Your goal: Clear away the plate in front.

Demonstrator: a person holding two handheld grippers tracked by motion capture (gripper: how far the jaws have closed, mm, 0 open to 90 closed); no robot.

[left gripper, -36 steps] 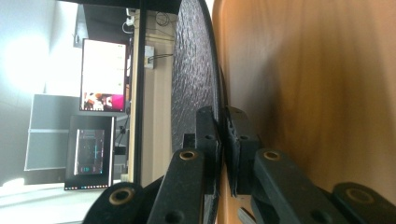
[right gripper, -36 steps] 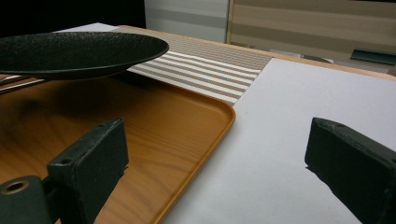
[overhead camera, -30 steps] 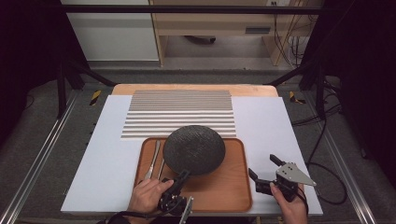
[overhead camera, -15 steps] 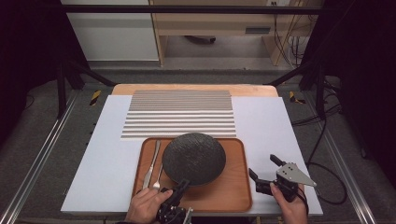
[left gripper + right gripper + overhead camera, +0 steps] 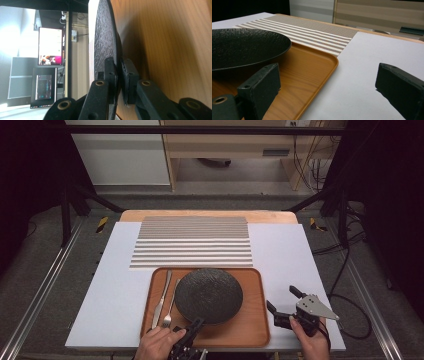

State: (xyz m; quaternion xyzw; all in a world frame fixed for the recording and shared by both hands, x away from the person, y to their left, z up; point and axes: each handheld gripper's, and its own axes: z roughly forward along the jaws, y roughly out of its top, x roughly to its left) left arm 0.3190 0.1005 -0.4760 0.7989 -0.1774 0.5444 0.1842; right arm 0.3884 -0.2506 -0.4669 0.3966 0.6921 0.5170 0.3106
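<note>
While left gripper [image 5: 192, 329] pinches plate [image 5: 208, 295] rim, plate slides nearer along tray [image 5: 252, 327]; right gripper [image 5: 283, 306] waits spread.

Overhead forward-down view; close gripper views, shared plate [image 5: 208, 295].

Rough matt black plate [image 5: 208, 295] on a smooth wood-grain tray [image 5: 250, 320]; shiny metal cutlery [image 5: 165, 300].
</note>
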